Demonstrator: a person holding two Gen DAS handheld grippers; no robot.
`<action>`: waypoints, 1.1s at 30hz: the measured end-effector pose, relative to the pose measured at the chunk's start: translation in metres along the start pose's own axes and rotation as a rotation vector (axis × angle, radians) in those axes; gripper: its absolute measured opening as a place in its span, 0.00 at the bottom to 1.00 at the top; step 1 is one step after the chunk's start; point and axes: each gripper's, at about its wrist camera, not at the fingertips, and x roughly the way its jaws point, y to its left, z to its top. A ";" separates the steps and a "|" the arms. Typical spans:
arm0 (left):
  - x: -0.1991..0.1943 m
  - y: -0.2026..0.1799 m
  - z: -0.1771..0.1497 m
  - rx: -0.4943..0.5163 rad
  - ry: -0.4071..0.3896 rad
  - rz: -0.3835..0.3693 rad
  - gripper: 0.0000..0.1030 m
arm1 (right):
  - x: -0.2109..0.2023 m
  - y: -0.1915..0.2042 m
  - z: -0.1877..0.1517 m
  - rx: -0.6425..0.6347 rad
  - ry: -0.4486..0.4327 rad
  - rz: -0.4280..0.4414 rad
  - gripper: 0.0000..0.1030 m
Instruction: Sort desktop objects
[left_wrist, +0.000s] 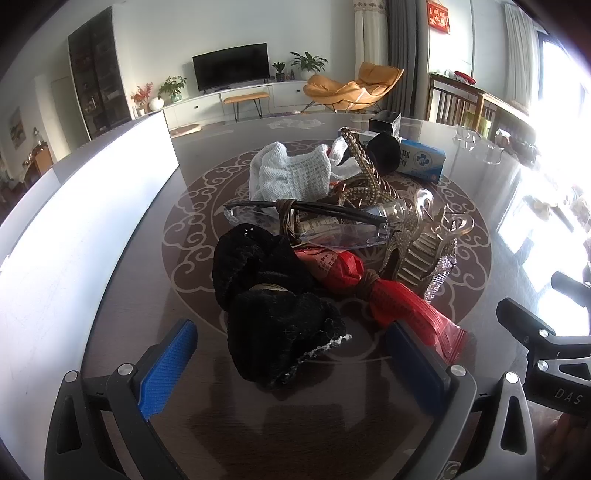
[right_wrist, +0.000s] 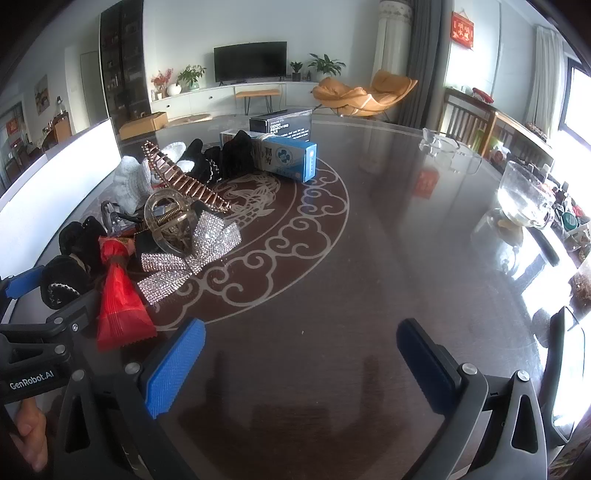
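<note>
A heap of small objects lies on the round glass-topped table (left_wrist: 155, 266). Nearest my left gripper (left_wrist: 291, 365) is a black fuzzy hair tie (left_wrist: 273, 306), lying between its open blue fingers, untouched. Behind it are a red packet (left_wrist: 399, 299), clear glasses (left_wrist: 332, 225), rhinestone hair clips (left_wrist: 436, 254), a white knitted cloth (left_wrist: 291, 170) and a blue-white box (left_wrist: 421, 158). My right gripper (right_wrist: 299, 365) stands open over bare tabletop, right of the heap; the red packet (right_wrist: 118, 299), a rhinestone bow clip (right_wrist: 192, 258) and the blue box (right_wrist: 291, 158) show to its left.
A white panel (left_wrist: 85, 236) runs along the table's left side. A black box (right_wrist: 280, 122) stands at the far edge. Clear glass vessels (right_wrist: 524, 199) stand at the table's right. The other gripper's body shows at each view's edge, and a hand (right_wrist: 31, 432) holds it.
</note>
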 end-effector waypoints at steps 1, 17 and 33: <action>0.000 -0.002 0.000 0.000 0.001 0.000 1.00 | 0.001 0.000 0.000 -0.001 0.003 -0.002 1.00; 0.000 -0.018 0.000 -0.008 0.018 -0.005 1.00 | 0.003 0.002 0.000 -0.008 0.018 -0.001 1.00; -0.001 -0.021 0.000 -0.055 0.039 0.051 1.00 | 0.005 0.004 0.000 -0.007 0.023 0.009 1.00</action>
